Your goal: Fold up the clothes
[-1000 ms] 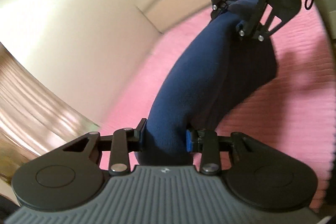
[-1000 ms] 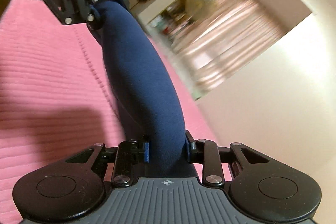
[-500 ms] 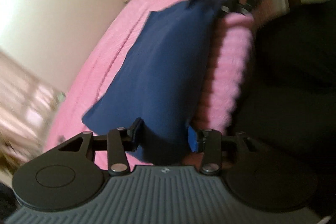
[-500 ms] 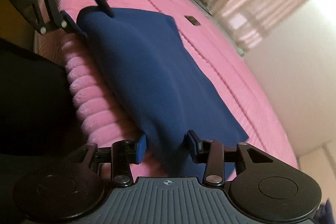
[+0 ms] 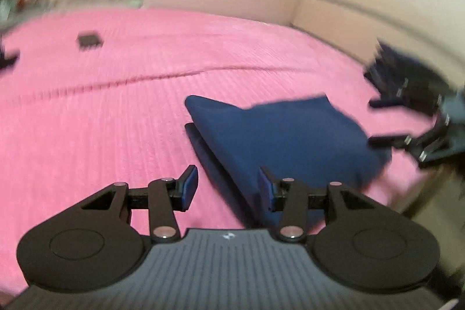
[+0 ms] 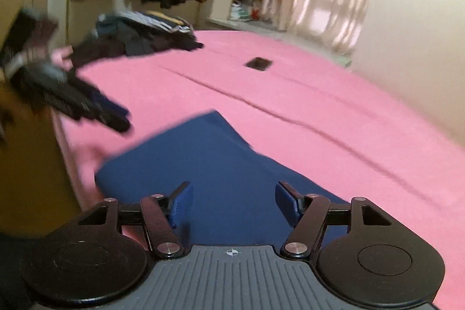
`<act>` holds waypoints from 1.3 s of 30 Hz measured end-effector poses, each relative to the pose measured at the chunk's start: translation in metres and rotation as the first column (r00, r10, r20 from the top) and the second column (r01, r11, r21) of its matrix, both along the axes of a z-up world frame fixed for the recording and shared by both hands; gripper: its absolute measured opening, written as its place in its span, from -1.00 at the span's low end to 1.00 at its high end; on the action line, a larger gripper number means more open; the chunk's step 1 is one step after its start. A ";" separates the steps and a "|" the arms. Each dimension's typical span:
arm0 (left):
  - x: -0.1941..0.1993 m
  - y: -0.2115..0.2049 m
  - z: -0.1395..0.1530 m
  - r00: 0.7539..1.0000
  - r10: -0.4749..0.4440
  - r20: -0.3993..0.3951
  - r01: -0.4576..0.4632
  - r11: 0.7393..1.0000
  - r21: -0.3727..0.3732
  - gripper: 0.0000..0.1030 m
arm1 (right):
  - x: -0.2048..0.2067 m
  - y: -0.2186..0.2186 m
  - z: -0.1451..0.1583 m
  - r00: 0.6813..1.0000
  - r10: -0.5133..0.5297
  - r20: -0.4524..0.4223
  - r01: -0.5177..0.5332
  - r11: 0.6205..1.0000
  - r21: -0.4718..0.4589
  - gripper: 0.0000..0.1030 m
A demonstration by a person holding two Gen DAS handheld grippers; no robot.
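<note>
A: Both grippers spread, we hold nothing: left gripper [image 5: 222, 188], right gripper [image 6: 234, 204].
B: Navy garment [image 6: 215, 164]?
A: Folded flat near the front edge of the pink bed [image 6: 319, 112]; we hover over it.

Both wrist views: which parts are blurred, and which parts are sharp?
Left wrist view: the left gripper is sharp; the navy garment has a smeared far edge, and the right gripper is streaked by motion. Right wrist view: the right gripper is sharp, the left gripper and clothes pile are blurred.
</note>
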State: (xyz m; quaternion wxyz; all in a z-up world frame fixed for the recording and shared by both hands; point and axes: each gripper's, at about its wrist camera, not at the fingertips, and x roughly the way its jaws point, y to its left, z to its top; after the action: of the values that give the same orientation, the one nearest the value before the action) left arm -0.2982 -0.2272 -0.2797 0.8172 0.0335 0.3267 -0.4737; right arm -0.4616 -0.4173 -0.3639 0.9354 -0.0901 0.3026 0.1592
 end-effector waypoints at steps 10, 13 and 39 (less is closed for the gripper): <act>0.080 -0.049 -0.018 0.999 0.000 -0.054 0.000 1.000 -0.003 -0.46 | 0.054 -0.027 -0.015 0.979 0.008 -0.202 0.044 0.967 0.251 -0.20; 0.096 -0.073 -0.042 0.999 -0.033 -0.037 0.036 0.996 0.081 -0.59 | 0.053 -0.035 -0.027 0.968 -0.006 -0.250 0.087 0.945 0.314 -0.21; 0.040 -0.059 -0.025 0.991 -0.107 0.075 0.095 0.985 0.147 -0.59 | -0.015 0.052 -0.018 0.989 0.119 -0.093 -0.103 0.982 0.158 -0.20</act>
State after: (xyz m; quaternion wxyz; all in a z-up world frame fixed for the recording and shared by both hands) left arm -0.2578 -0.2863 -0.3046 0.8002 0.1279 0.3238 -0.4883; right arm -0.4771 -0.3657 -0.3821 0.9126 -0.0265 0.3312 0.2384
